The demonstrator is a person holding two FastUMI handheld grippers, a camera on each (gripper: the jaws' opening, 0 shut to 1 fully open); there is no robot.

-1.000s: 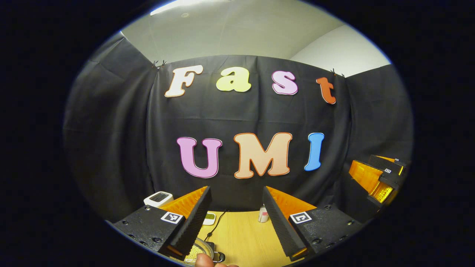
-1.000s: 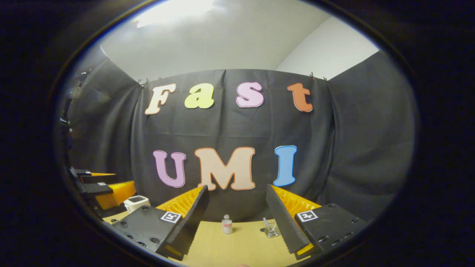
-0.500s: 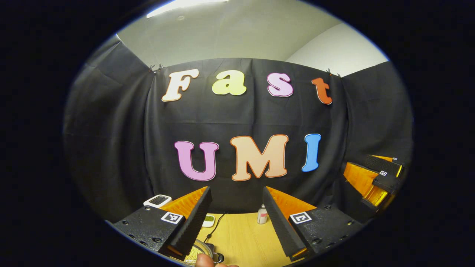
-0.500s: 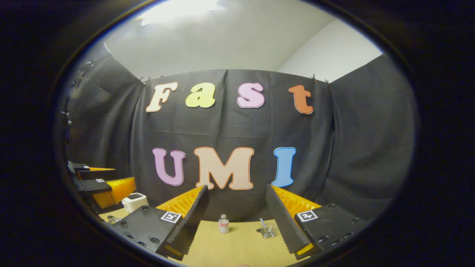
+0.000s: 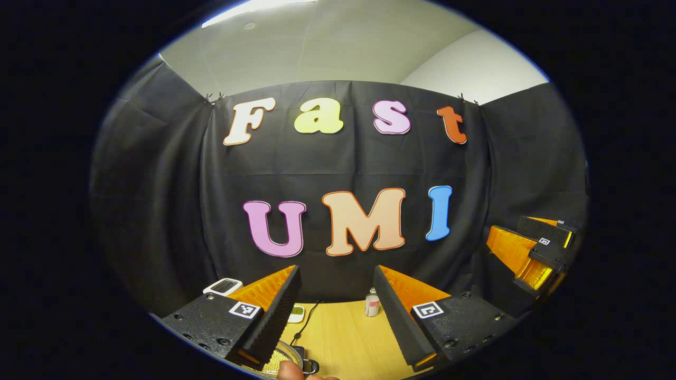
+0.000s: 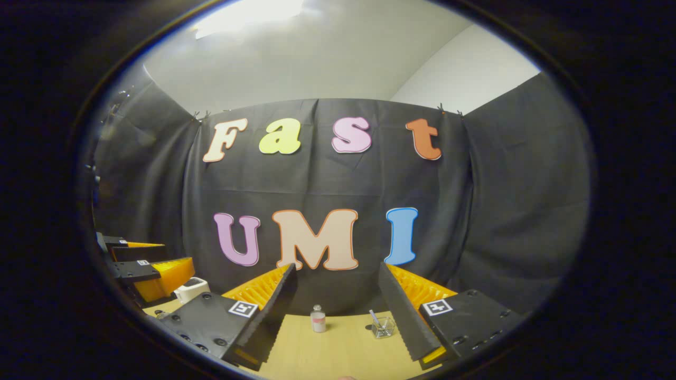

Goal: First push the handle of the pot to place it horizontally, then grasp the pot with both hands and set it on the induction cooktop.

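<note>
At the bottom edge of the left gripper view a round clear-rimmed pot (image 5: 280, 360) with yellowish grains inside lies low between the fingers, partly hidden by the left finger. A dark handle piece (image 5: 308, 364) sticks out on its right, and a person's fingertip (image 5: 289, 372) shows just below it. My left gripper (image 5: 336, 270) is held above the table, open, with nothing between its fingers. My right gripper (image 6: 337, 266) is also open and empty, held level over the wooden table (image 6: 327, 356). Each gripper also appears off to the side in the other's view: the right gripper (image 5: 536, 248), the left gripper (image 6: 145, 266).
A white box-shaped device (image 5: 223, 286) stands at the back left, with a small white and green item (image 5: 297, 314) and a thin dark cable (image 5: 306, 319) near it. By the back wall stand a small bottle (image 6: 318, 320) and a small glass holding a stick (image 6: 383, 328).
Both views have swayed a little: the wall drifted slightly left in the left gripper view. Both grippers stay open and empty.
</note>
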